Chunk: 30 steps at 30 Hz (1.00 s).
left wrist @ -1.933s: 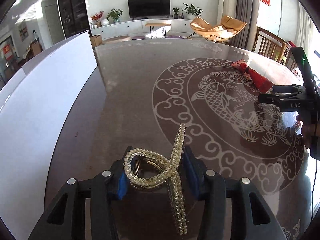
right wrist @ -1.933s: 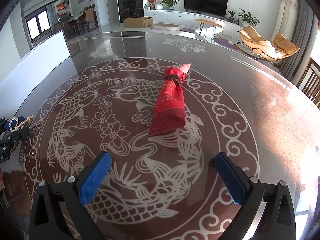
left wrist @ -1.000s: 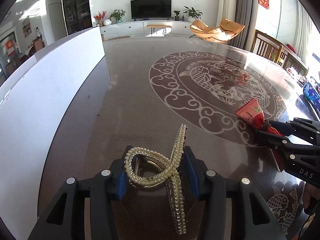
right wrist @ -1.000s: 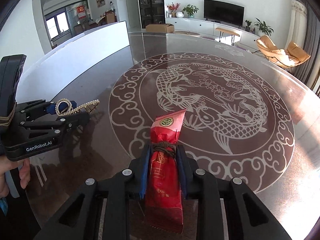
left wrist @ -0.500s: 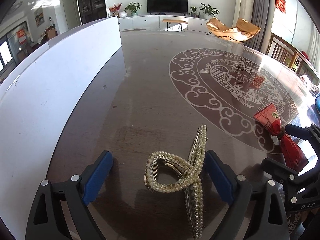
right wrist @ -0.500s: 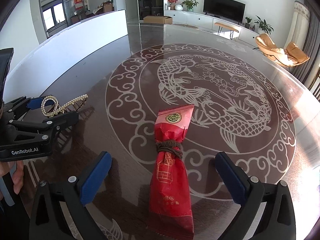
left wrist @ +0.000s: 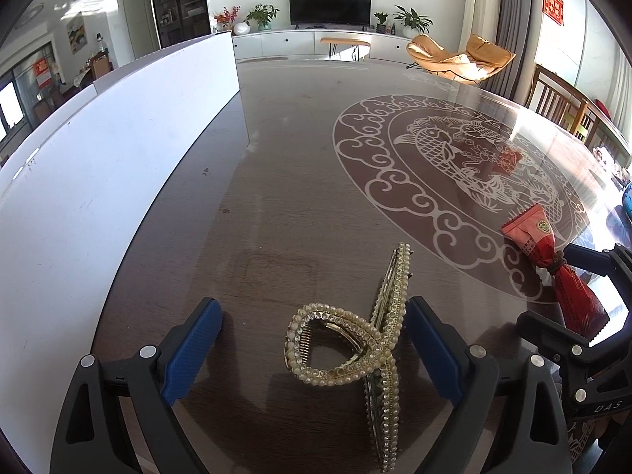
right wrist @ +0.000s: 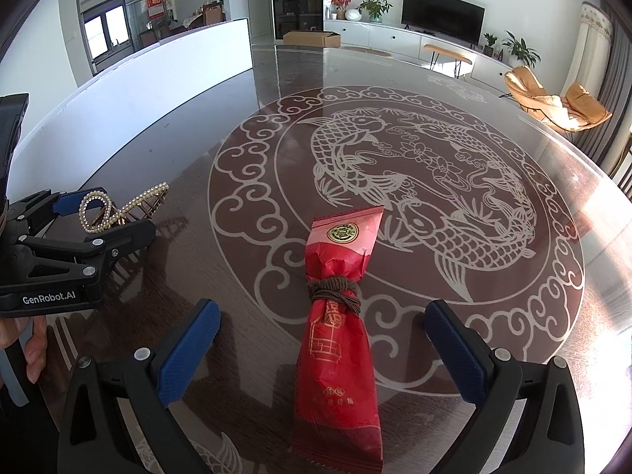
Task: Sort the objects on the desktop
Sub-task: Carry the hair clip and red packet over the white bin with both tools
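Note:
A gold hair claw set with pearls [left wrist: 357,349] lies on the dark table between the wide-apart blue pads of my left gripper [left wrist: 312,349], which is open and clear of it. In the right wrist view the same hair claw [right wrist: 114,207] shows at the left, beside the left gripper [right wrist: 100,215]. A red paper packet tied with brown cord [right wrist: 339,316] lies lengthwise on the table between the spread pads of my right gripper [right wrist: 322,349], open and not touching it. The red packet [left wrist: 553,264] also appears at the right of the left wrist view, with the right gripper [left wrist: 568,288] around it.
The table [right wrist: 395,91] is dark and glossy with a pale fish-and-cloud inlay. A long white panel [left wrist: 98,181] runs along its left side. A hand [right wrist: 33,349] grips the left tool. Wooden chairs [left wrist: 561,98] stand at the far right edge.
Both grippers have opened: the left let go of the hair claw and the right let go of the red packet. Both things now rest on the table between the spread pads.

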Motion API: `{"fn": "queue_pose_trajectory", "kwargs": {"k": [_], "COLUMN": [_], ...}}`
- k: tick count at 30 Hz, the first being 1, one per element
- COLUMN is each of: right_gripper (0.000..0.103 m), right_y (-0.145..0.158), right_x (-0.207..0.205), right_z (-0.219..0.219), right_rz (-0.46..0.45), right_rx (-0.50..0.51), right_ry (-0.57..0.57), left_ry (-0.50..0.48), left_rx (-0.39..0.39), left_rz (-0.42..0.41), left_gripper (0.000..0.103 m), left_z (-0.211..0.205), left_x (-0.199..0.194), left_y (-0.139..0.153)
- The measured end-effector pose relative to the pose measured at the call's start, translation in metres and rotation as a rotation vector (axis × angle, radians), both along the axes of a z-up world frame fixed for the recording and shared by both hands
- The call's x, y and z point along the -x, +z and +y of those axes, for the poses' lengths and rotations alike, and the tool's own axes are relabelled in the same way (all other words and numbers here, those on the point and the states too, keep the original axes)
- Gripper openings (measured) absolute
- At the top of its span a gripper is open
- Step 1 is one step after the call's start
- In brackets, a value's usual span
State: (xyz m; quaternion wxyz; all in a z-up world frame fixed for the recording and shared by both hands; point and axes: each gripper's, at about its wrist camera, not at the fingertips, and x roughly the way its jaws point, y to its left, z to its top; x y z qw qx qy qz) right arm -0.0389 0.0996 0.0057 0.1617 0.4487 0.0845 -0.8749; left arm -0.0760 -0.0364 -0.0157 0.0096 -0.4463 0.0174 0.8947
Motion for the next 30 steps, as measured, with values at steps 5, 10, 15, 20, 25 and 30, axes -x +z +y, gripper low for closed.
{"fn": "queue_pose_trajectory", "kwargs": {"k": [5, 10, 15, 20, 25, 30], "right_gripper": [0.103, 0.103, 0.103, 0.103, 0.103, 0.098], "right_y": [0.000, 0.000, 0.000, 0.000, 0.003, 0.010], "right_x": [0.000, 0.001, 0.001, 0.001, 0.013, 0.042], "right_z": [0.000, 0.000, 0.000, 0.000, 0.000, 0.004], "right_rz": [0.000, 0.000, 0.000, 0.000, -0.112, -0.319], "right_rx": [0.000, 0.000, 0.000, 0.000, -0.047, -0.085], "right_ry": [0.000, 0.000, 0.000, 0.000, 0.095, 0.115], "left_ry": [0.000, 0.000, 0.000, -0.025, -0.133, -0.218], "left_rx": [0.000, 0.000, 0.000, -0.012, -0.013, 0.004], "left_rz": [0.000, 0.000, 0.000, -0.017, -0.051, -0.230], "left_gripper": [0.095, 0.095, 0.095, 0.103, 0.103, 0.103], "left_z": [0.000, 0.000, 0.000, 0.000, 0.003, 0.008], "left_x": [0.000, 0.000, 0.000, -0.001, -0.008, 0.005], "left_y": [0.000, 0.000, 0.000, -0.001, -0.001, 0.003]}}
